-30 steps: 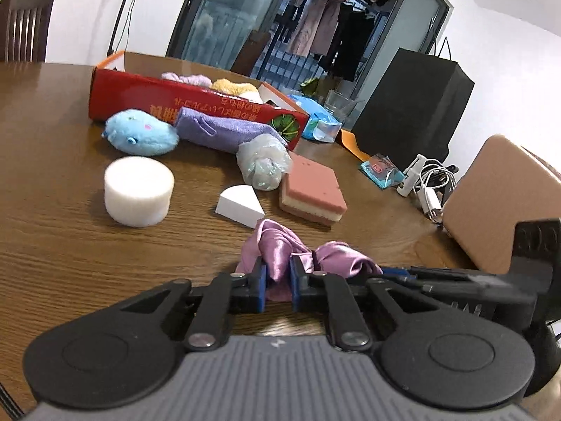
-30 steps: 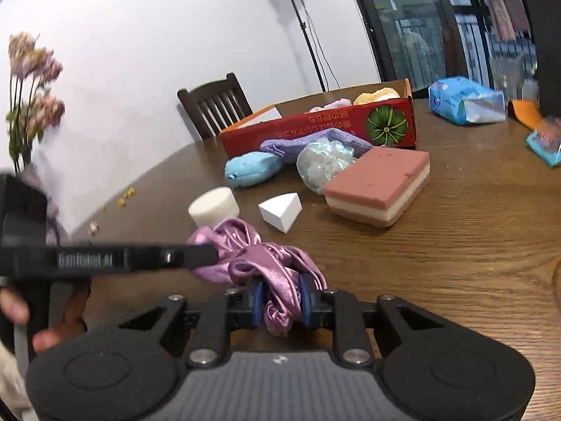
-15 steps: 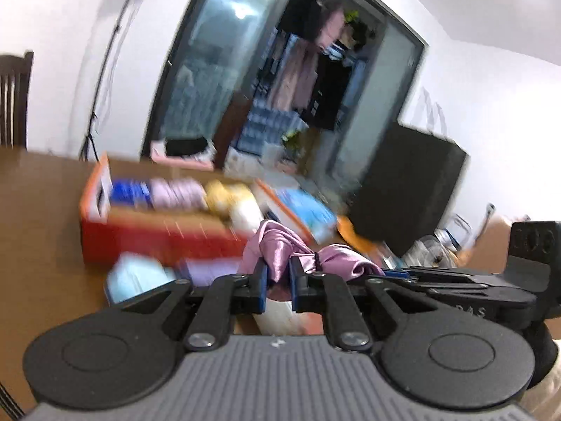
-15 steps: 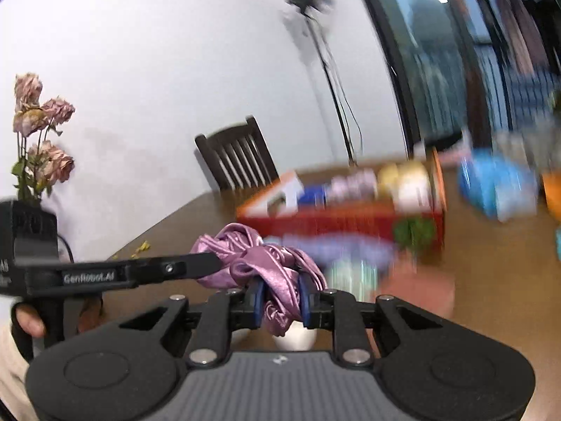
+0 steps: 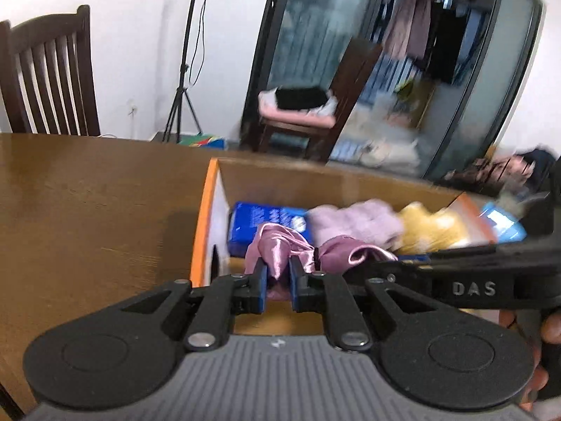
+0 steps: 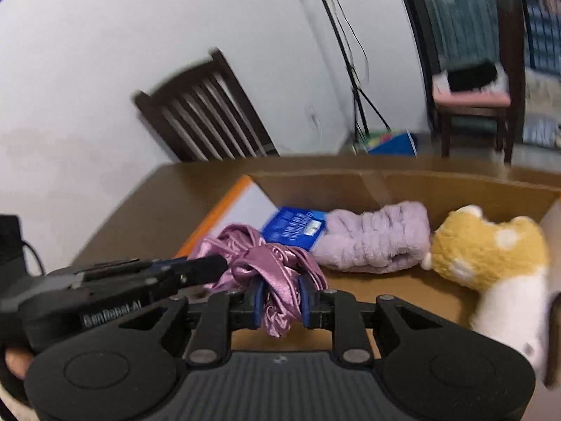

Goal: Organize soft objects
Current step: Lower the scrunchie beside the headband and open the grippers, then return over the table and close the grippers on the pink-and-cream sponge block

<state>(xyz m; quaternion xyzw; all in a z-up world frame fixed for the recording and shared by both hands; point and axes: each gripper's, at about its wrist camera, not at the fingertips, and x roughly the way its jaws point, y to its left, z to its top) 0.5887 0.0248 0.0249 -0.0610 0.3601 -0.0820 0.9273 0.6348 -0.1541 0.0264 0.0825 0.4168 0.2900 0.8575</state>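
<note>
Purple satin, bunched into a scrunchie (image 5: 301, 249), hangs between the two grippers above the open cardboard box (image 5: 315, 179). The left gripper (image 5: 277, 280) has its jaws nearly closed, pinching one fold of the fabric between the blue pads. The right gripper (image 6: 280, 300) has its jaws a little wider apart and clamps another thick fold of the same scrunchie (image 6: 277, 273), which spills out above and below the pads. In the left wrist view the right gripper's black finger reaches in from the right to the cloth; in the right wrist view the left gripper's finger comes in from the left. Part of a hand (image 6: 14, 361) shows at the lower left edge of the right wrist view.

The box sits on a brown wooden table (image 5: 87, 210), its near left wall edged in orange. Inside lie a blue packet (image 6: 294, 231) at the left, a fluffy lilac cloth roll (image 6: 375, 242) in the middle and a yellow and white plush toy (image 6: 491, 259) at the right, each touching its neighbour. The scrunchie is held over the box's left end, in front of the blue packet; whether it touches the box floor cannot be told.

Behind the table stand a dark wooden chair (image 5: 49, 77), a tripod stand (image 5: 182, 87) against the white wall, and a second chair with a pink cushion (image 6: 473, 98).
</note>
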